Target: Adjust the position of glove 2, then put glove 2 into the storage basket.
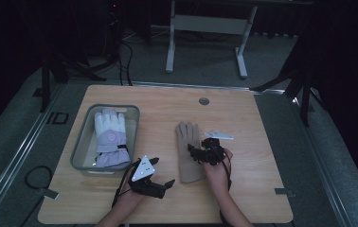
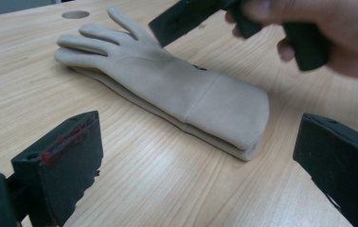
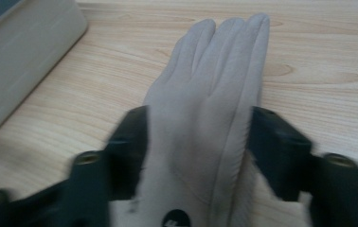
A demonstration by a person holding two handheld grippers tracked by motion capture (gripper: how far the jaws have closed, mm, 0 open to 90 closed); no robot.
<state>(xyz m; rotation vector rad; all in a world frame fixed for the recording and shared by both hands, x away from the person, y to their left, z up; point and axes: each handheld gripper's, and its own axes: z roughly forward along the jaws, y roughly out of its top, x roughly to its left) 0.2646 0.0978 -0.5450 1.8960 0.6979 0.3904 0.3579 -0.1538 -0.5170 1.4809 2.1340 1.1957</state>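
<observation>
Right gripper view: right gripper jaws apart, straddling beige glove, which lies flat on wooden table. Left gripper jaws apart, empty, near glove cuff.

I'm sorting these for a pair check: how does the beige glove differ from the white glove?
The beige glove lies flat on the bare table; the white glove lies in the grey bin. The beige one is slim and plain, the white one padded with a lilac cuff. Both point fingers away.
</observation>
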